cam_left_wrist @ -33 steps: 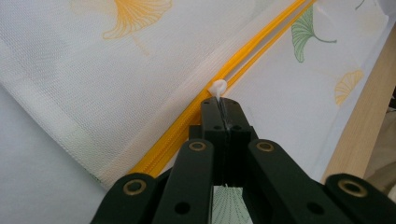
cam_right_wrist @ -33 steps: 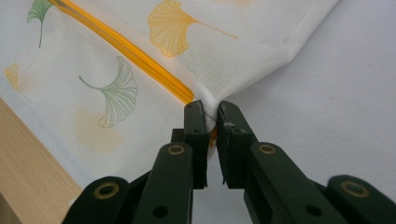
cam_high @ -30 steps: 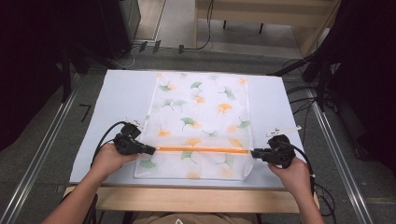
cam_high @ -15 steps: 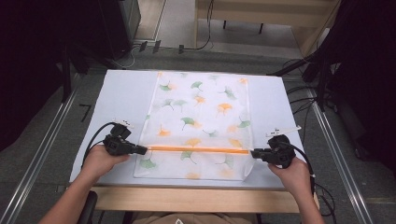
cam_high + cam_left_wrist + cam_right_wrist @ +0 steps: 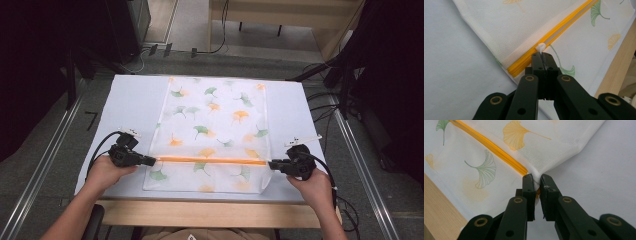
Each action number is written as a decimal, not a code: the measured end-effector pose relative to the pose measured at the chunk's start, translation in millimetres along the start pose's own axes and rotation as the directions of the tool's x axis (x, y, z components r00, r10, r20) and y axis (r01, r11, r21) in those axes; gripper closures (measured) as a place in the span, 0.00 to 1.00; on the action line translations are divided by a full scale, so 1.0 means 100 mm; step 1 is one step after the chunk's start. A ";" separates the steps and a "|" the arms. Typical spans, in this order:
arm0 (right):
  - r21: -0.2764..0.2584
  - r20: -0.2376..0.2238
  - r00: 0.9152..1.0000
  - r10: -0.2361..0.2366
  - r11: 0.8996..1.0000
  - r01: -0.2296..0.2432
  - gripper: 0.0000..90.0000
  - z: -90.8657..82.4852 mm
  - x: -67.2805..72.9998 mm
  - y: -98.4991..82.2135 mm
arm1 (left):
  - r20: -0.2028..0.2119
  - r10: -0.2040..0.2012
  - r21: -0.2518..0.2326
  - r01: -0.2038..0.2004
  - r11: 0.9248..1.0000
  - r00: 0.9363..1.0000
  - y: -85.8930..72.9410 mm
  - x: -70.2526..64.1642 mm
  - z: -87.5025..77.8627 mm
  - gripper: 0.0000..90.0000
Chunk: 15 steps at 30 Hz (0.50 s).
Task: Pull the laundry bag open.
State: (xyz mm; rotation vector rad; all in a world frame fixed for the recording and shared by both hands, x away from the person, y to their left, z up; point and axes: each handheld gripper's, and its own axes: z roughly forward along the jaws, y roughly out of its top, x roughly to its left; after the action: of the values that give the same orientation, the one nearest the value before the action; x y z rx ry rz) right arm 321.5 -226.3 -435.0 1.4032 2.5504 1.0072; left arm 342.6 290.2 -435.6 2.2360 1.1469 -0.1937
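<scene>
I have the left gripper (image 5: 543,58) clamped on the zipper pull (image 5: 540,46) and the right gripper (image 5: 537,182) pinching the mesh laundry bag (image 5: 215,125) at the zipper's (image 5: 212,160) far end, so next I judge a steady pull along it.

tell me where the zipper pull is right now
In the left gripper view the white zipper pull sits near the left end of the orange zipper, pinched in the left hand-held gripper.

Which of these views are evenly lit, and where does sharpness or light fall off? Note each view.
High view: table bright and even, surroundings nearly black, picture slightly soft. Left gripper view: zipper pull sharp, near jaws softer. Right gripper view: mesh bag crisp, a soft shadow beneath its lifted edge, no glare.
</scene>
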 end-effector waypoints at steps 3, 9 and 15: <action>0.002 0.001 1.000 0.002 1.000 -0.002 0.94 0.00 0.00 0.00 | 0.001 -0.004 -0.003 0.004 1.000 1.000 0.00 0.00 0.00 1.00; 0.002 -0.001 1.000 0.000 1.000 0.000 0.94 0.00 0.00 0.00 | 0.009 -0.009 -0.002 0.009 1.000 1.000 -0.01 0.02 -0.01 1.00; 0.000 -0.007 1.000 0.001 1.000 -0.001 0.94 0.00 -0.01 0.00 | 0.002 -0.013 0.001 0.013 1.000 1.000 -0.04 0.06 -0.05 1.00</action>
State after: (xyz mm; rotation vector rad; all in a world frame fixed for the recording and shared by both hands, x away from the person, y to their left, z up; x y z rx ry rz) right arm 322.1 -227.1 -435.7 1.4034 2.5548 1.0140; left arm 342.0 298.9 -435.7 2.2286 1.1608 -0.2022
